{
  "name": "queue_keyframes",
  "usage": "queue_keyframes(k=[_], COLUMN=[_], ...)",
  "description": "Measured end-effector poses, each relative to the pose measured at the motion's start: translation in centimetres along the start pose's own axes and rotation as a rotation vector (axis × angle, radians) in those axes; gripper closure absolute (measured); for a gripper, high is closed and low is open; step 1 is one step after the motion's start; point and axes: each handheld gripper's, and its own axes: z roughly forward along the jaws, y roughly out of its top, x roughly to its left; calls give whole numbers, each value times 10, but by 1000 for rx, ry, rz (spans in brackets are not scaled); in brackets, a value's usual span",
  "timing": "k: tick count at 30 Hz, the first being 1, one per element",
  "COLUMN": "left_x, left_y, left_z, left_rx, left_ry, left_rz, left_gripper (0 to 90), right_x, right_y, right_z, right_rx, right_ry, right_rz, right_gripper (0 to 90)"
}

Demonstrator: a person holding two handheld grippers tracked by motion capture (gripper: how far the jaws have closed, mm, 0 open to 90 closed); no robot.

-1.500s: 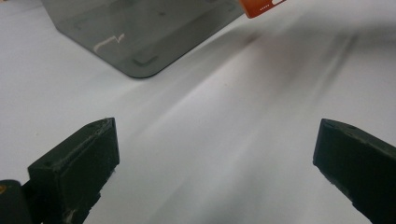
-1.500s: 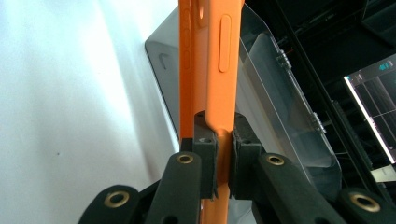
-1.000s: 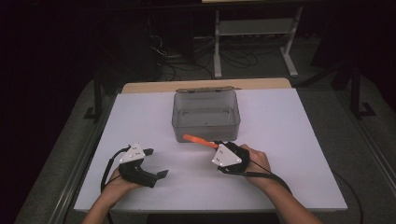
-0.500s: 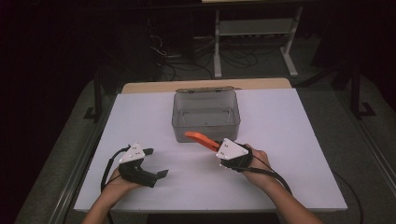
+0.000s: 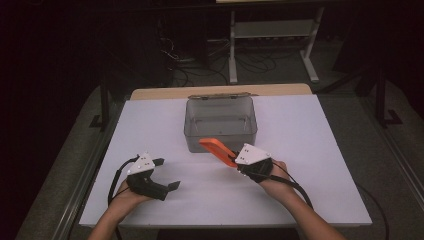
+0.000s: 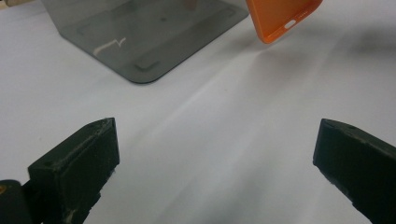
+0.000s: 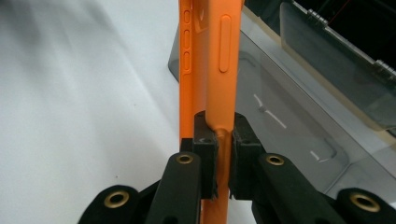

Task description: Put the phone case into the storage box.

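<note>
Orange phone case (image 7: pixel 210 70), lower end hidden between right tongs (image 7: pixel 219 140).

Orange phone case (image 5: pixel 216 149), smoky grey clear box (image 5: pixel 221 125), white table (image 5: pixel 310 150), black tool jaws

Left hand-held gripper (image 5: pixel 167 174) rests with jaws spread wide; right hand-held gripper (image 5: pixel 231 158) is clamped tight.

My white table (image 5: pixel 310 190) is evenly lit from above while the room behind it stays dark. Beside the box (image 6: pixel 154 42), shadows are soft; my jaws closest to the lens blur slightly.
</note>
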Motion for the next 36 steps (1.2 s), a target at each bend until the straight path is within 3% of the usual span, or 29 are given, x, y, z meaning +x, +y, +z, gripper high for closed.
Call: queue_keyframes(k=[9, 26, 36], left_x=[-1, -1, -2], left_y=[1, 1, 2], left_z=[1, 1, 0], left_rx=[0, 3, 0], left_ry=[-1, 0, -2], left_rz=[-1, 1, 5], left_gripper=[0, 0, 0], right_x=[-10, -32, -36], right_y=[-2, -9, -11], right_z=[0, -3, -6], right_rx=[-7, -23, -21], right_ry=[59, 166, 174], right_rz=[137, 330, 345], right_gripper=[825, 825, 825])
